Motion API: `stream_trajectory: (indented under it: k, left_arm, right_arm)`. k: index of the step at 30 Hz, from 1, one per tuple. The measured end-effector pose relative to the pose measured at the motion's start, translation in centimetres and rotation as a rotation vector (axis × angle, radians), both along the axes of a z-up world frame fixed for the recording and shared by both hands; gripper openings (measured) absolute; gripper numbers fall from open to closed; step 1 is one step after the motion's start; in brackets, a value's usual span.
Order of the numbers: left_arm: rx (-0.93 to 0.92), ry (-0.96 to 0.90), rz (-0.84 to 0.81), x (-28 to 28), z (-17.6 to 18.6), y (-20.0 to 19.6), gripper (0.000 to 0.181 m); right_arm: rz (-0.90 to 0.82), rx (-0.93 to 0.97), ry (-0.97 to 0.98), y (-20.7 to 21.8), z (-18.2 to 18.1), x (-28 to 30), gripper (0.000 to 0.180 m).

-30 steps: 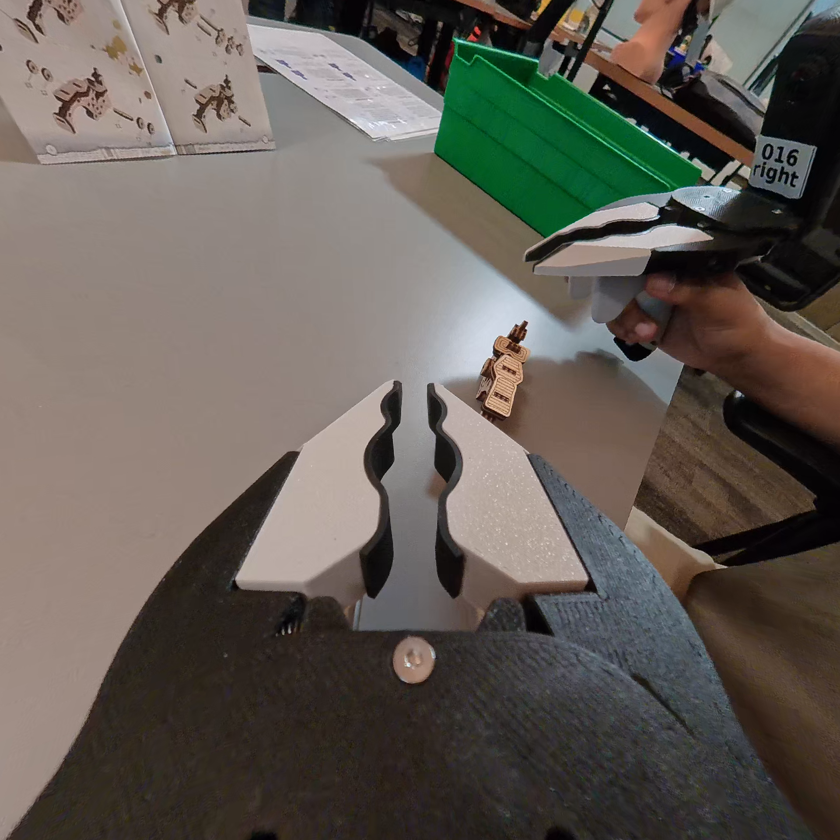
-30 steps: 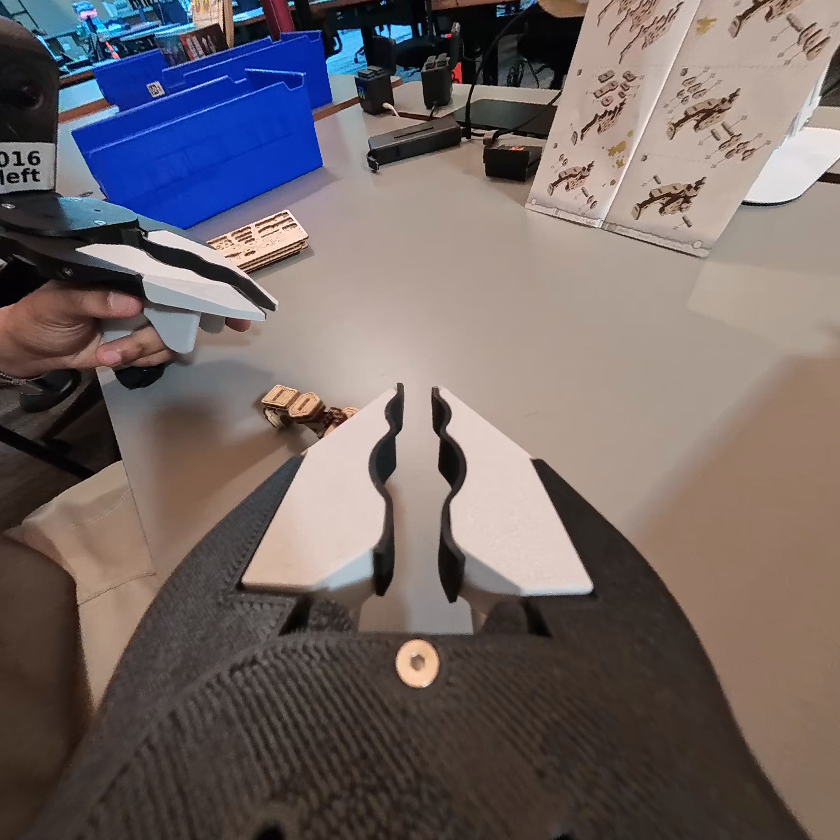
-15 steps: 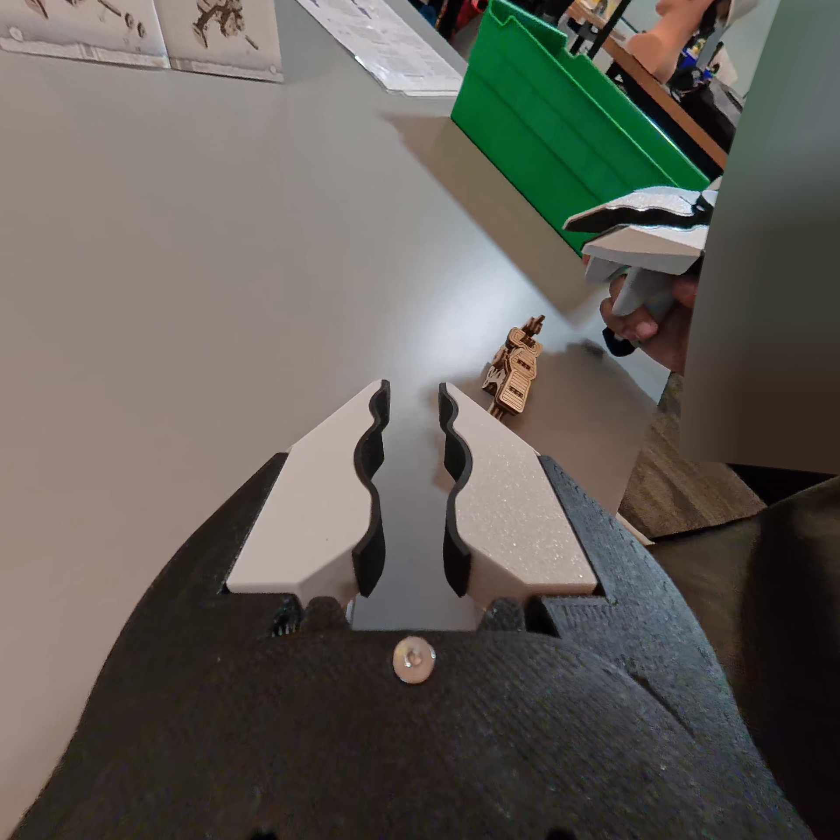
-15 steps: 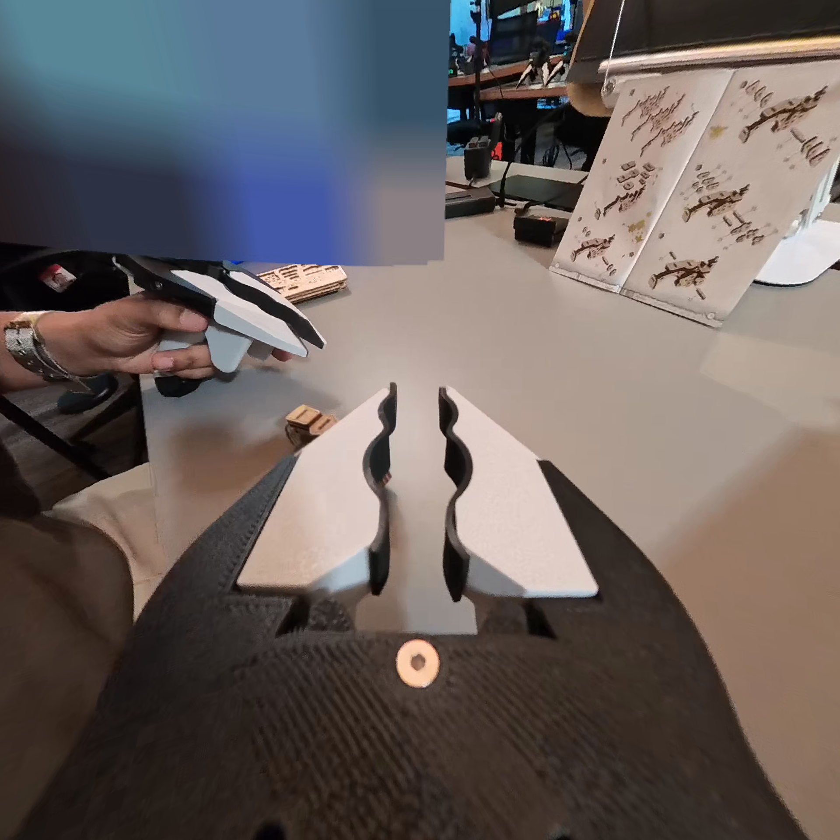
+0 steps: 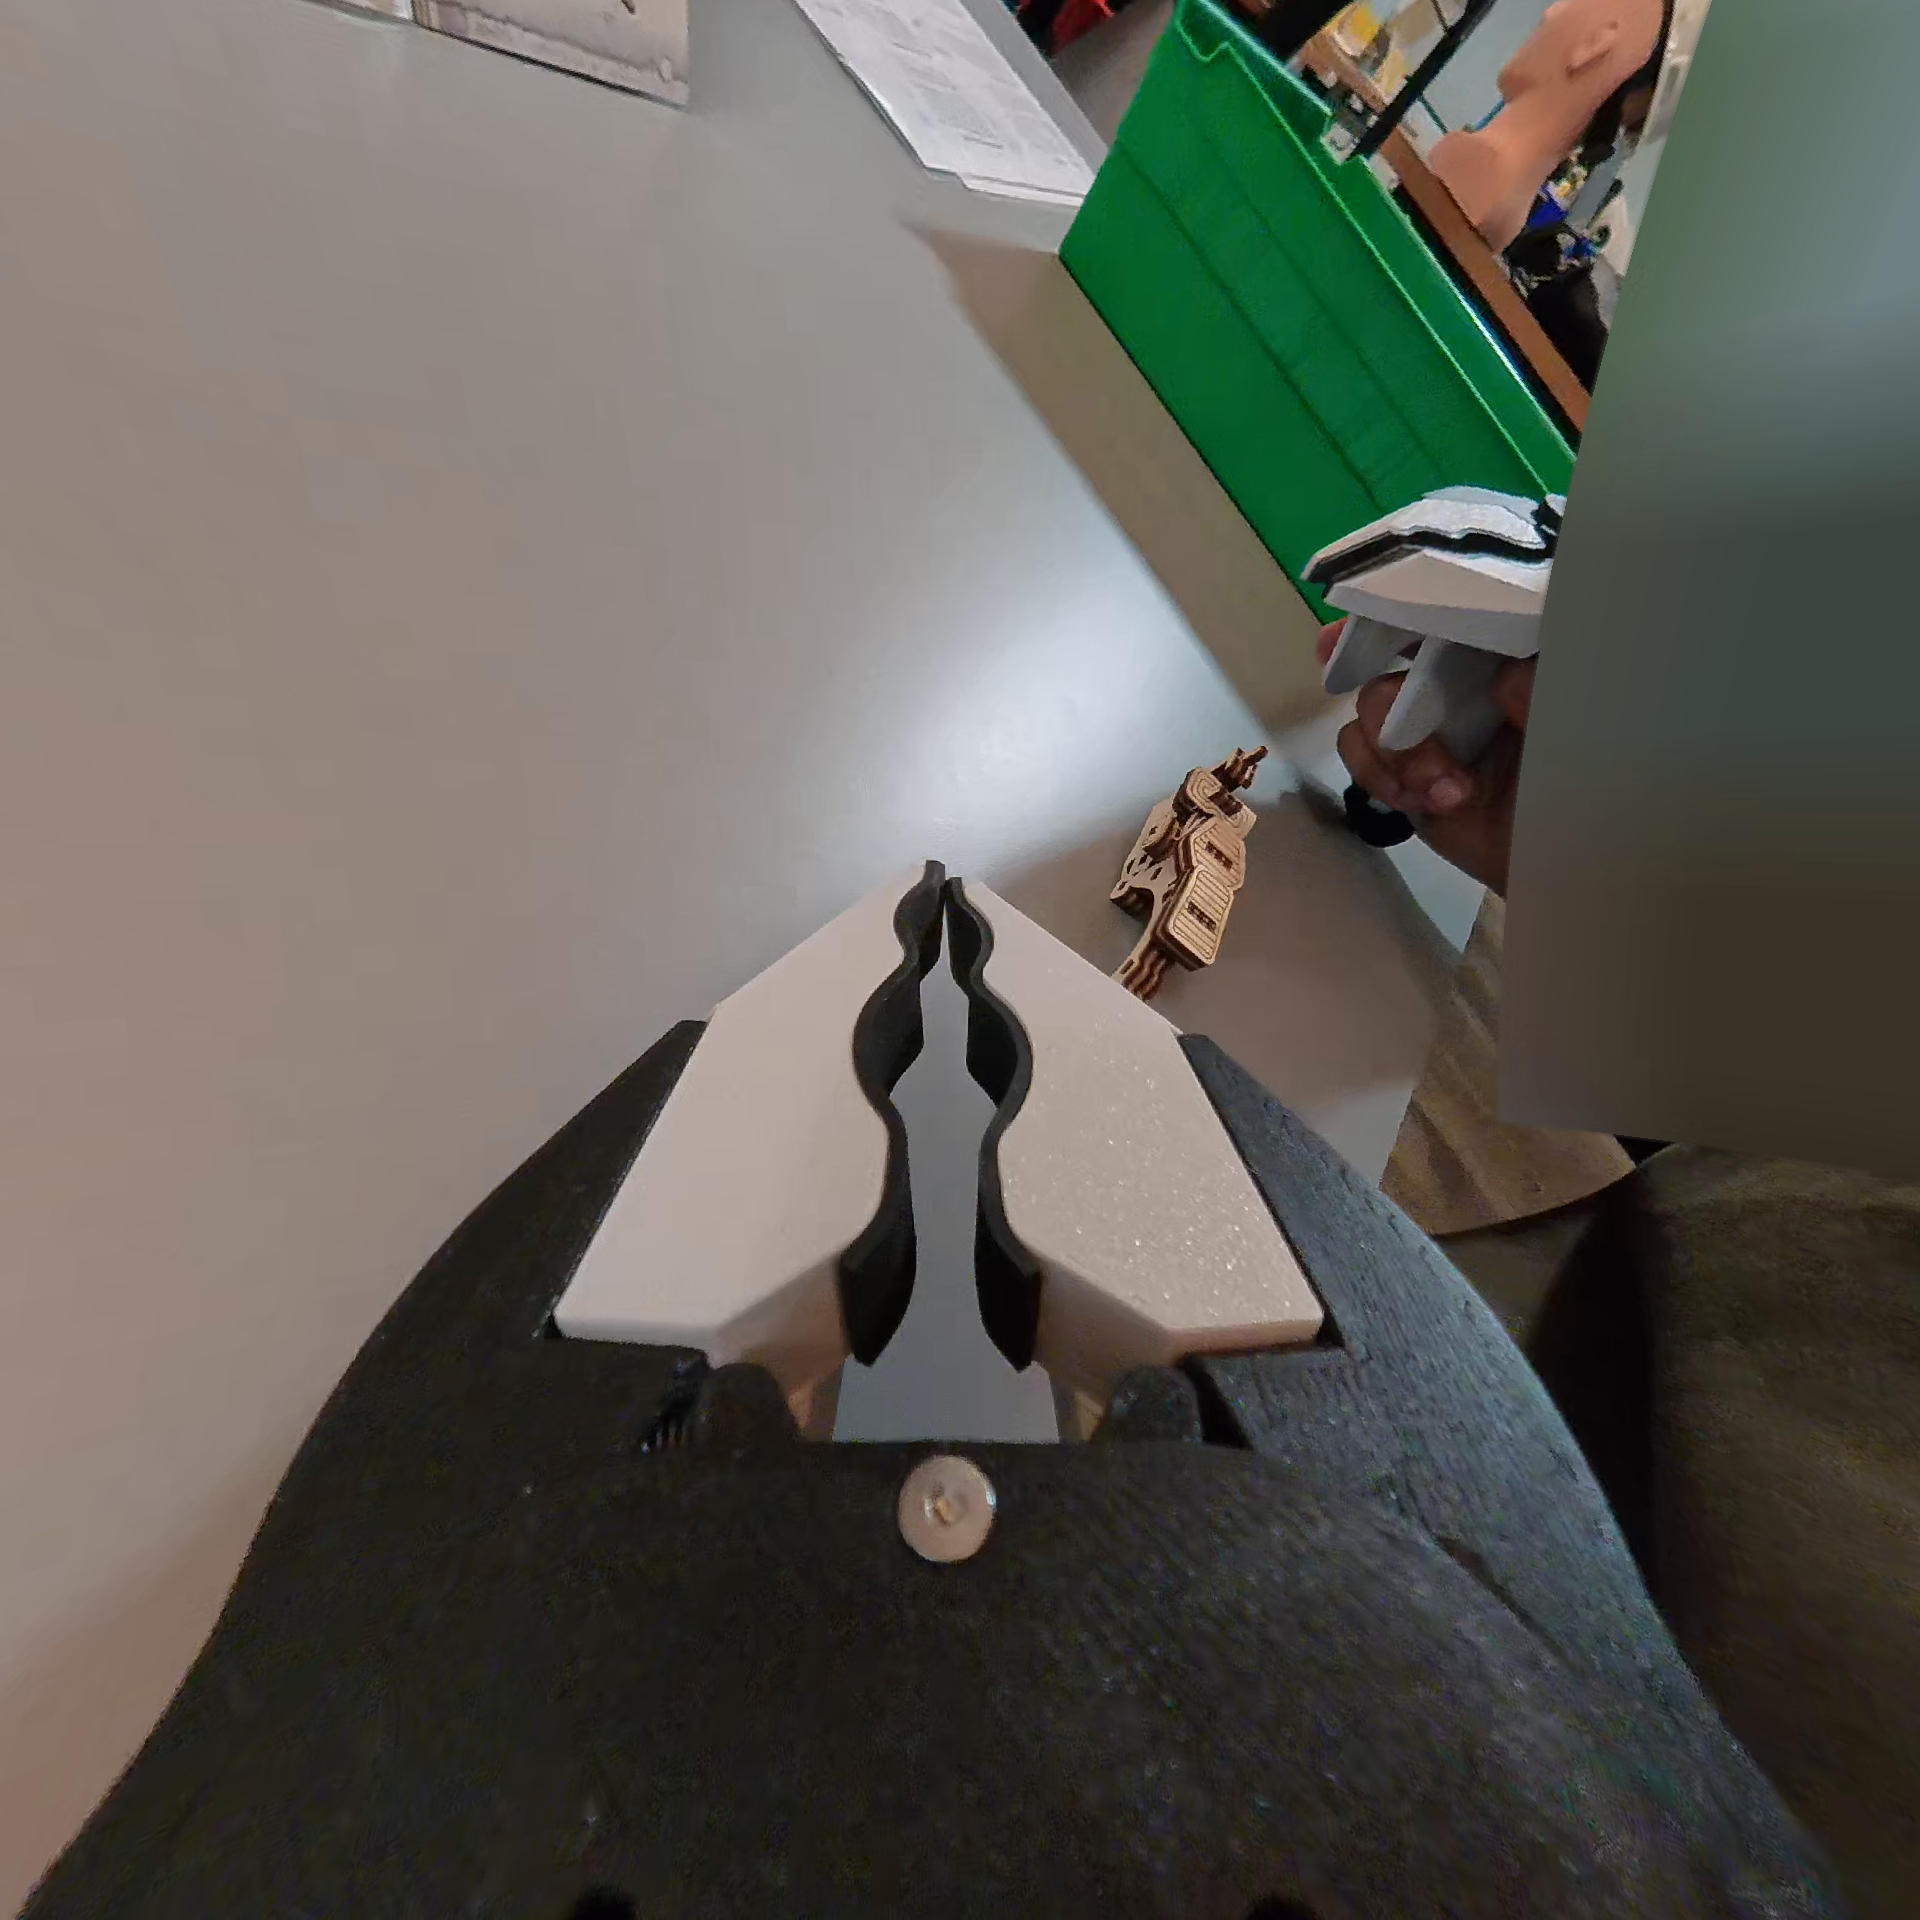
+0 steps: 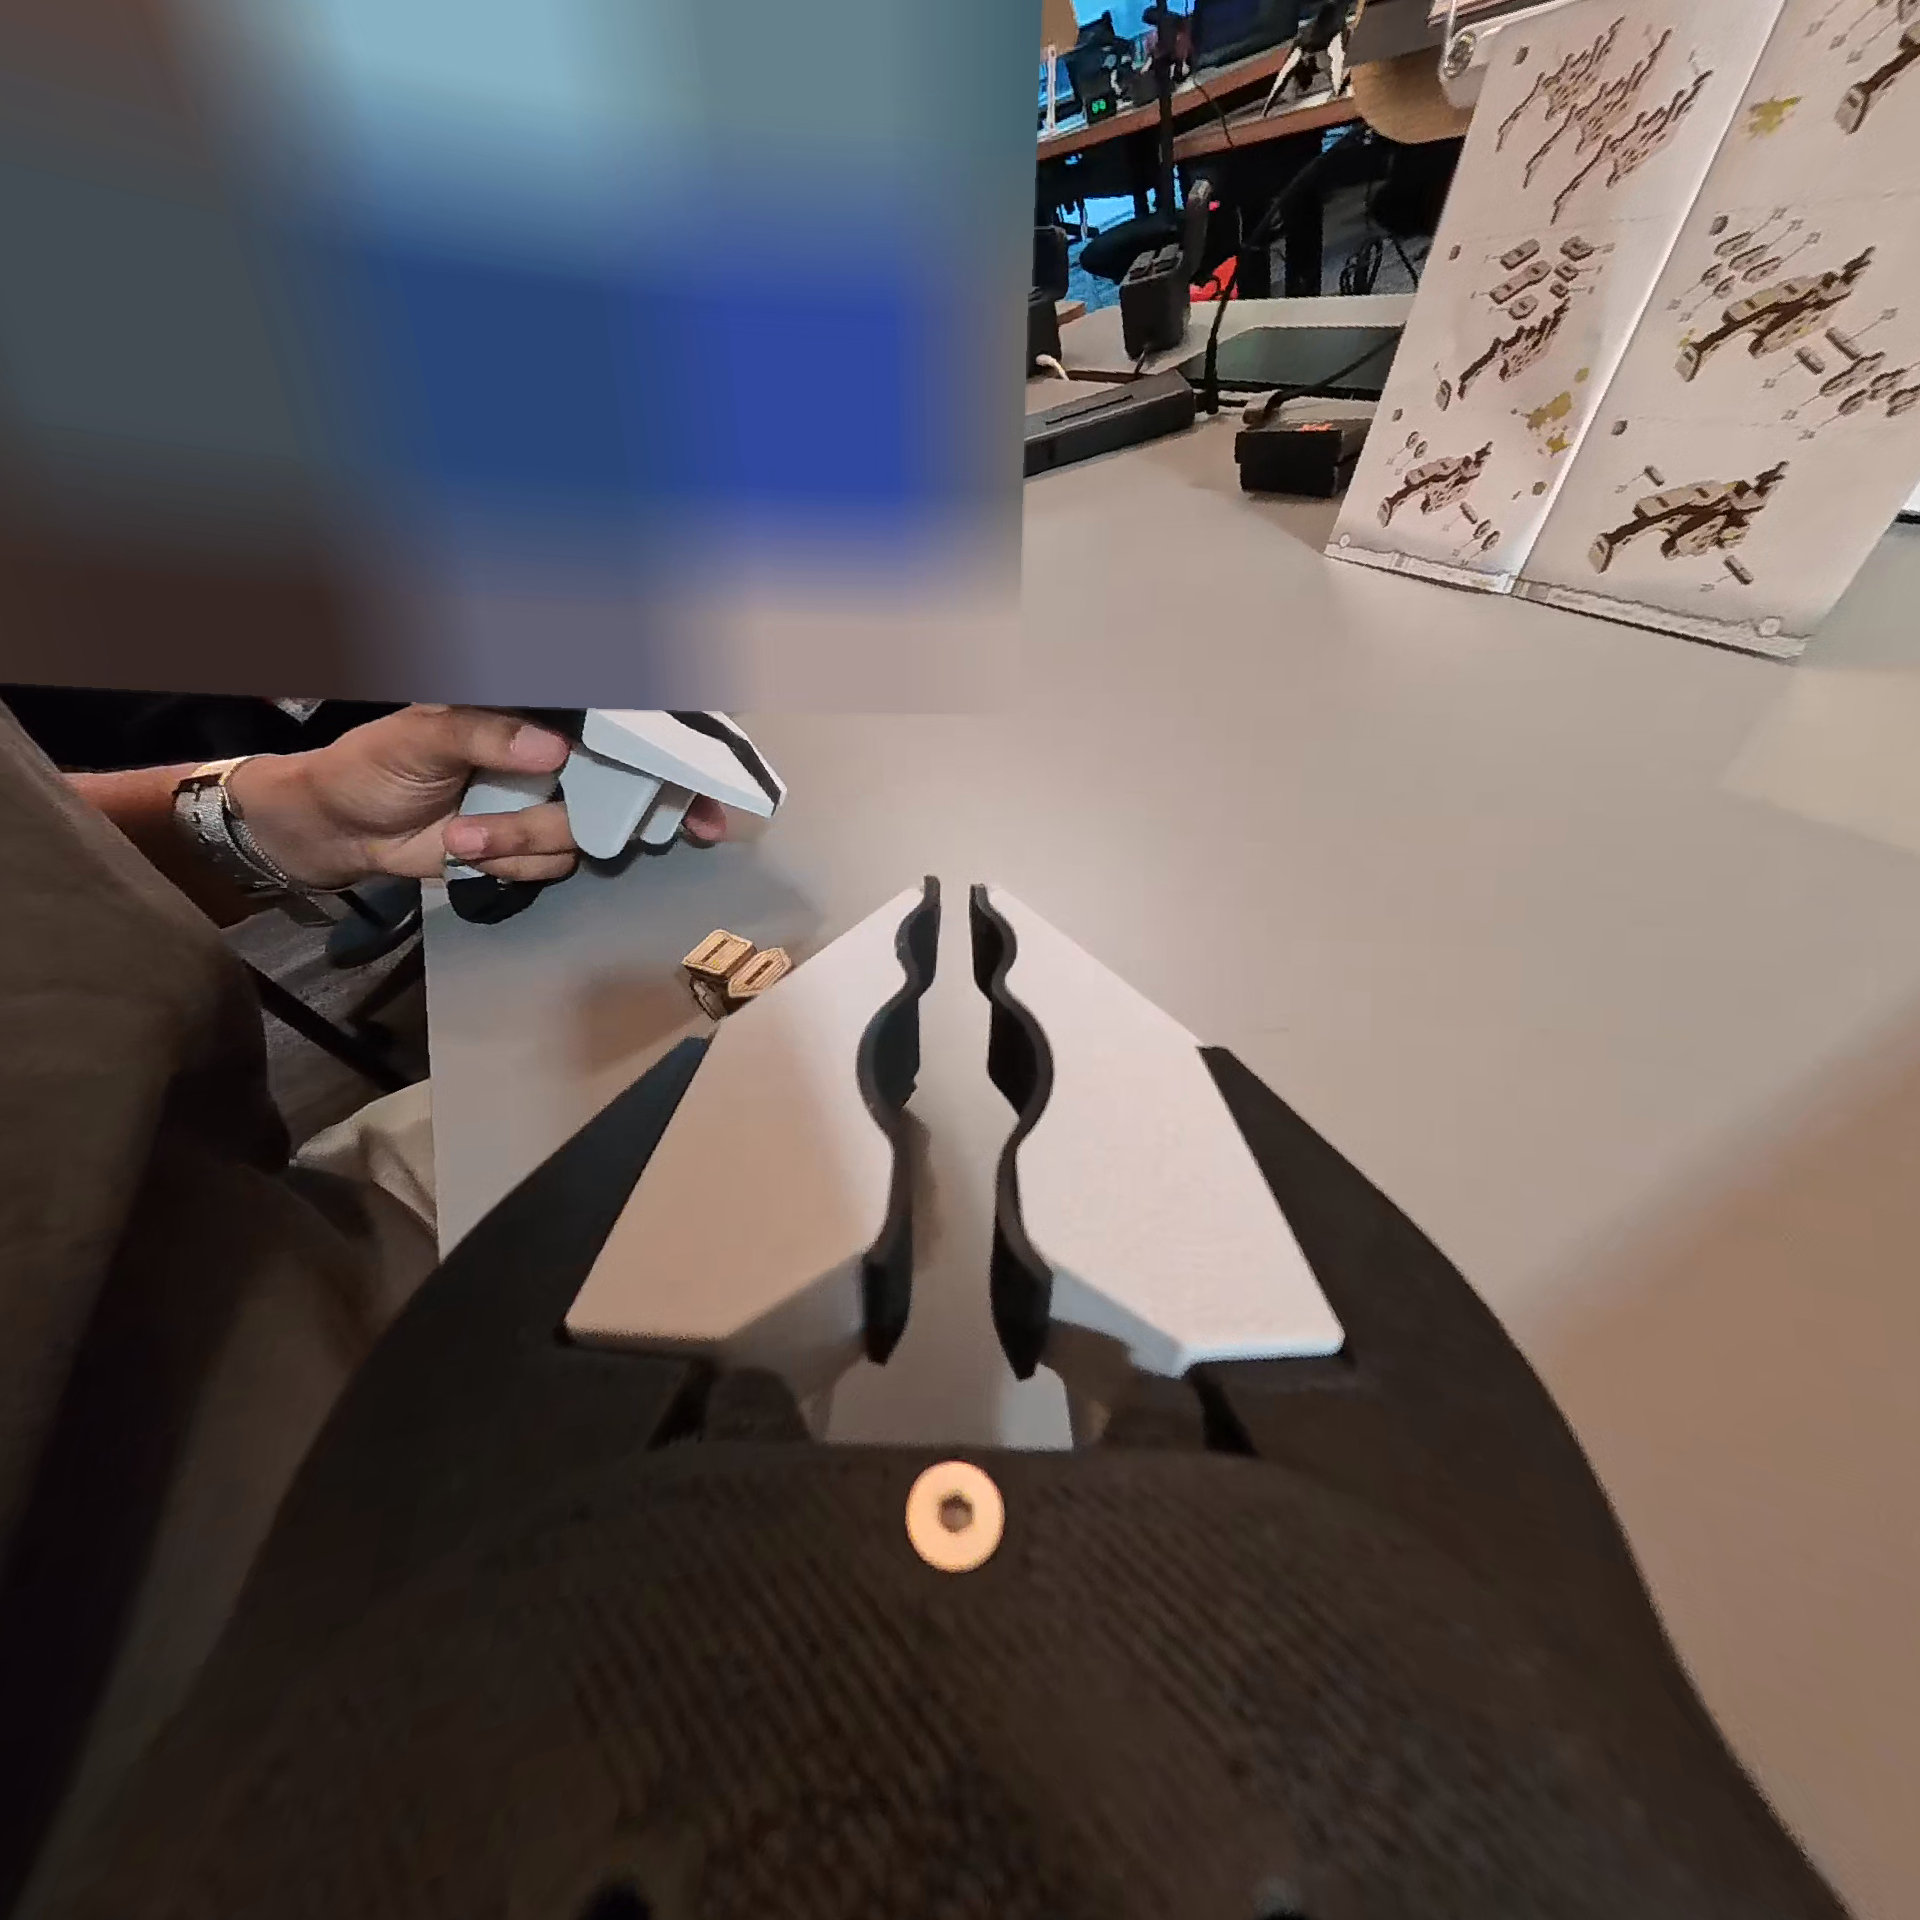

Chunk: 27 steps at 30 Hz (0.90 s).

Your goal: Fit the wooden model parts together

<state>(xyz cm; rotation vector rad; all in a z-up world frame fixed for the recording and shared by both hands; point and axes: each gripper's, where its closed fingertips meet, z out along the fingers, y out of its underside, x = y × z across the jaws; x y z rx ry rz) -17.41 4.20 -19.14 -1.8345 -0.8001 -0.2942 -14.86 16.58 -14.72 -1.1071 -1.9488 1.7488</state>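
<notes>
A small light-brown wooden model (image 5: 1190, 873) lies on the grey table (image 5: 520, 623) near its edge, just right of and beyond my left gripper (image 5: 940, 885). That gripper is shut and empty, its tips touching. In the right wrist view the model (image 6: 736, 971) shows partly hidden behind my right gripper's left finger. My right gripper (image 6: 952, 889) is all but shut, with a thin slit between the tips and nothing in it. Each gripper also shows in the other's view, held in a hand above the table edge: the right one (image 5: 1429, 582) and the left one (image 6: 717, 774).
A green bin (image 5: 1299, 301) stands at the back right with paper sheets (image 5: 935, 83) behind it. Upright instruction sheets (image 6: 1621, 416) and black devices (image 6: 1299, 457) stand at the far side. The table edge (image 5: 1439, 1039) runs close to the model. Across from one pair of fingers to the other is roughly 15 cm.
Both grippers have closed: the left one fully, the right one to a thin slit. Both have tilted and drawn back a little. The model has not moved.
</notes>
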Motion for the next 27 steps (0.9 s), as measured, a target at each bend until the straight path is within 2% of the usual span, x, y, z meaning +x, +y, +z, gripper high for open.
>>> stream_trajectory:
  k: [8,22,27]
  left_arm:
    - [-0.006,0.032,0.007,0.0,0.2,-0.1,0.000]
    - [-0.020,0.019,-0.011,0.2,-0.1,0.1,0.000]
    - [-0.019,0.019,-0.017,0.3,-0.1,0.2,0.000]
  right_arm:
    - [0.019,0.067,0.002,-0.8,-0.6,0.5,0.007]
    - [0.037,0.055,-0.027,-0.9,-0.8,0.7,0.015]
    - [0.086,0.058,-0.067,-1.5,-1.3,1.0,0.026]
